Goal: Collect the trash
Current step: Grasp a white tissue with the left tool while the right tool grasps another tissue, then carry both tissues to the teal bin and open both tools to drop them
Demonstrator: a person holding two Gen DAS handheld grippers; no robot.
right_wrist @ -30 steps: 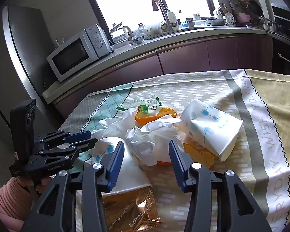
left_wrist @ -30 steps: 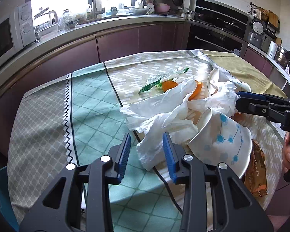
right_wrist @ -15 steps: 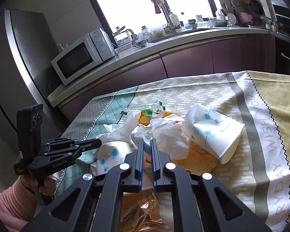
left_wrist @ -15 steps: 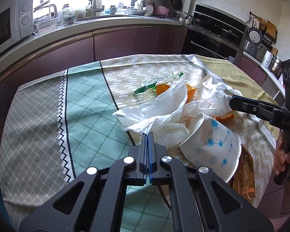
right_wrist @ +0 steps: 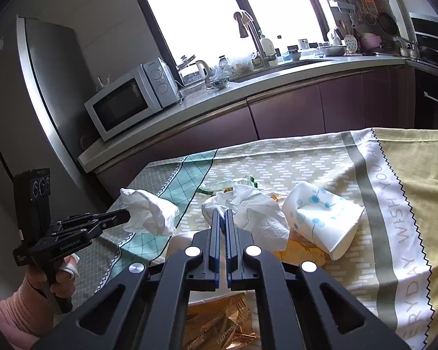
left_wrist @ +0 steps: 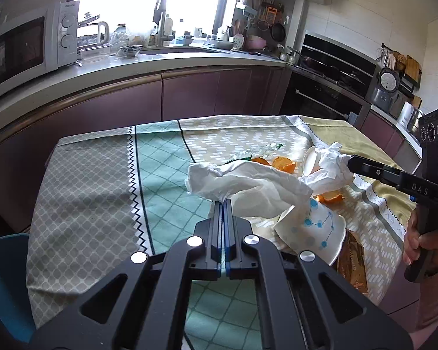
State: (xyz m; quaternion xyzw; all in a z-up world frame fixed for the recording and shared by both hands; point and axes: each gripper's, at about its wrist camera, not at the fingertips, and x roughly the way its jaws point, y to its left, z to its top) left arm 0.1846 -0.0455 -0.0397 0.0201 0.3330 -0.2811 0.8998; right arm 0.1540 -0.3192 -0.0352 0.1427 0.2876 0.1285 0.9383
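Note:
My left gripper [left_wrist: 224, 202] is shut on a crumpled white tissue [left_wrist: 248, 183] and holds it lifted above the table; it also shows in the right wrist view [right_wrist: 149, 211]. My right gripper [right_wrist: 222, 213] is shut on a second crumpled tissue [right_wrist: 257, 213], also seen in the left wrist view [left_wrist: 330, 169]. Two white paper cups with blue dots lie on their sides [left_wrist: 315, 230] [right_wrist: 321, 218]. Orange peel [left_wrist: 283, 164], a clear wrapper with green ends [left_wrist: 257, 153] and a gold snack wrapper [right_wrist: 219, 326] lie among them.
The table wears a patterned cloth [left_wrist: 108, 192] in grey, teal, beige and yellow. A blue bin's rim [left_wrist: 3, 262] shows at the table's left. A counter with a microwave [right_wrist: 131, 99] and sink runs behind, an oven [left_wrist: 330, 87] to the right.
Both grippers were open a second ago and have closed, each on a tissue. Both tissues have since been lifted up and apart from the pile.

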